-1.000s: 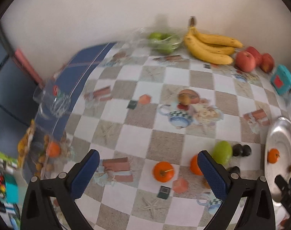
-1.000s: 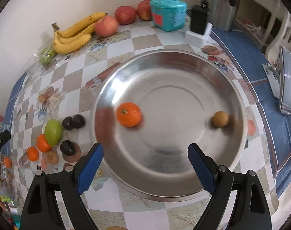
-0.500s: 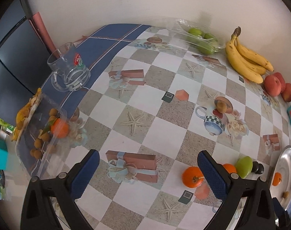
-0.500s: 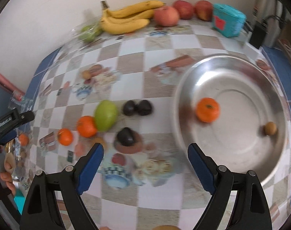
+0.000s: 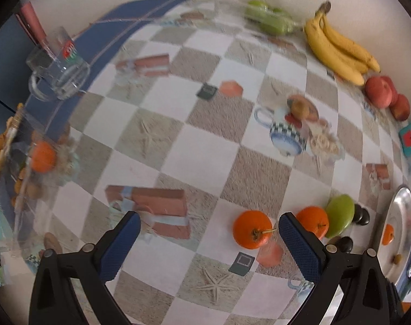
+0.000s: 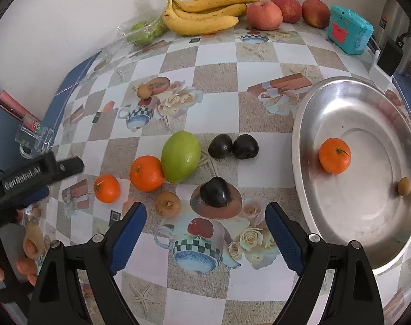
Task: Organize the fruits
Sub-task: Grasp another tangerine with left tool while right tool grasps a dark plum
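Right gripper (image 6: 205,233): jaws apart, empty. Dark plum (image 6: 214,191) at 12 o'clock, just beyond fingertips; judged light, firm, smooth-skinned, bruisable; grip across widest part. Steel dish (image 6: 308,124) at 2 o'clock. Left gripper (image 5: 209,241): jaws apart, empty; orange (image 5: 251,233) at 1 o'clock.

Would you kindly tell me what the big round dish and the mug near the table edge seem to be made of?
The dish looks like polished metal, probably stainless steel: silvery, with blurred reflections. The mug looks like clear glass, perhaps plastic: the cloth shows through it.
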Tool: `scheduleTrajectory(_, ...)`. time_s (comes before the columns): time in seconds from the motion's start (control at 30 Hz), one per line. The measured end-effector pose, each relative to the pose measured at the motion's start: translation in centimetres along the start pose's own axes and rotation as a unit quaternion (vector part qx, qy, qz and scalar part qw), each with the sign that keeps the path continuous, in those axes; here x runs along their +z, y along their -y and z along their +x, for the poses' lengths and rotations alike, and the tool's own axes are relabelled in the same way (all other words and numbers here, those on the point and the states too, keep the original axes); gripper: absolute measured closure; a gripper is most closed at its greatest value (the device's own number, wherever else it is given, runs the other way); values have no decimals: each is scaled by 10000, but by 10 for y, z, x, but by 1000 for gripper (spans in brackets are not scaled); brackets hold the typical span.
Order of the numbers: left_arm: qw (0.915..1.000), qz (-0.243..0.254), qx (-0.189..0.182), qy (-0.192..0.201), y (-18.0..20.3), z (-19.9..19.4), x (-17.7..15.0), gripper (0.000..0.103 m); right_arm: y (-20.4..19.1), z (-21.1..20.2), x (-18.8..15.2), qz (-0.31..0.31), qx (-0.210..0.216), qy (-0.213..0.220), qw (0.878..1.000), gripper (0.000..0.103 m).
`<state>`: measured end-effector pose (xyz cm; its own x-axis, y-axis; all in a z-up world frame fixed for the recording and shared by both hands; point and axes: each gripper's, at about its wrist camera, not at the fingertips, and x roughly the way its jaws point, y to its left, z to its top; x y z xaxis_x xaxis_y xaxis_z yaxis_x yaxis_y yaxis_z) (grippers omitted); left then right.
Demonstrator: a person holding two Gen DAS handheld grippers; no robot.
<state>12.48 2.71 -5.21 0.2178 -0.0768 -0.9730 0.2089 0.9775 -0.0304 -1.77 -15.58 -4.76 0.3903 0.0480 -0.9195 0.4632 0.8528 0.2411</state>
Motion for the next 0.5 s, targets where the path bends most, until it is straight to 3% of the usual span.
scheduleTrajectory(0.23,9997,37,-4,-249,7,17,-4,0,5,15,2,76,-49,-61,9999,13)
scheduleTrajectory(0.5,9997,121,-23,-215,16,19,-8,0,5,7,8,-15,-254,325,9991,13)
